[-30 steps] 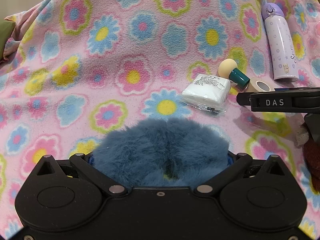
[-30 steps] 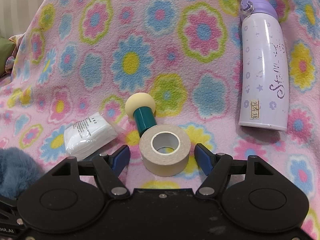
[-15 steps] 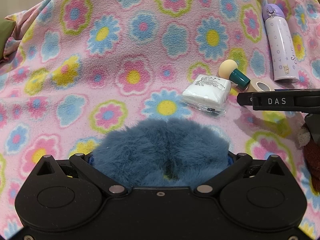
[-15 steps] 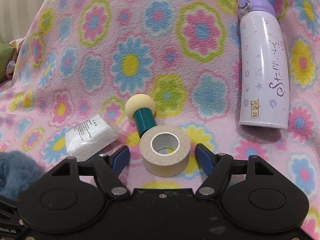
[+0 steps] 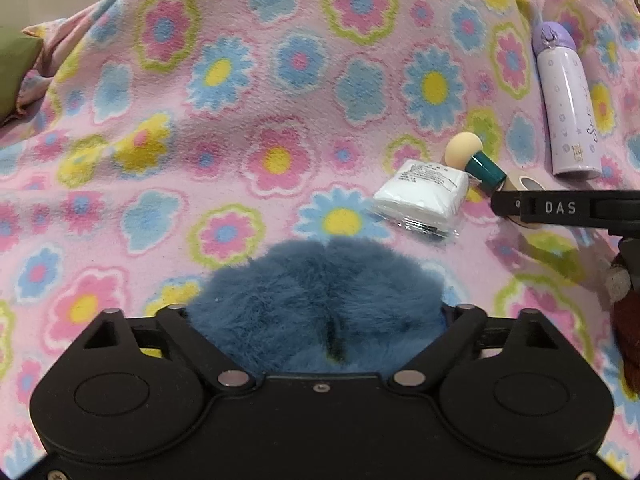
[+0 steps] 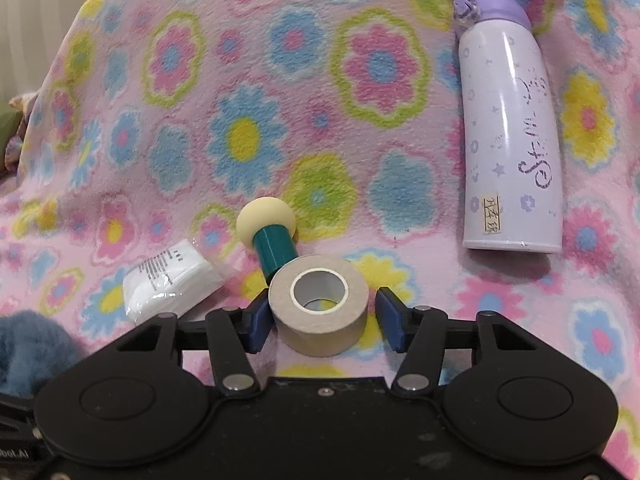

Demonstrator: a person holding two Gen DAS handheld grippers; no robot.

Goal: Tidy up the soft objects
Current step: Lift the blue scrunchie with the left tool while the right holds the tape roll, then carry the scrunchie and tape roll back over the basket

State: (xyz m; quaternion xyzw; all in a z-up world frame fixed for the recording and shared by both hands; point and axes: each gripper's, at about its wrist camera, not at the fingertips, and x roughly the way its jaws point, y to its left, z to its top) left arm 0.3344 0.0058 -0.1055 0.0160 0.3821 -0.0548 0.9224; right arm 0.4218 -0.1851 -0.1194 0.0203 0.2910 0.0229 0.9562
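Observation:
A fluffy blue plush [image 5: 320, 304] fills the space between my left gripper's [image 5: 316, 316] fingers, which are closed in on it over the flowered blanket. In the right wrist view its edge shows at the lower left [image 6: 28, 344]. My right gripper [image 6: 322, 314] is open, its blue pads on either side of a beige tape roll [image 6: 320, 306]; the left pad [image 6: 258, 322] is next to the roll, the right pad [image 6: 390, 320] stands a little off it. A white wrapped pack [image 6: 168, 286] [image 5: 422, 192] and a makeup sponge on a teal handle [image 6: 270, 236] [image 5: 476, 158] lie just behind.
A lilac bottle [image 6: 510, 140] [image 5: 566, 104] lies on the blanket [image 5: 280, 80] at the right. The right gripper's black side bar [image 5: 560, 208] crosses the right edge of the left wrist view, with a brown plush [image 5: 628, 332] below it. A green cushion [image 5: 12, 68] is at far left.
My right gripper has narrowed around the tape roll, its pads now much closer to it. The left gripper and blue plush have barely moved.

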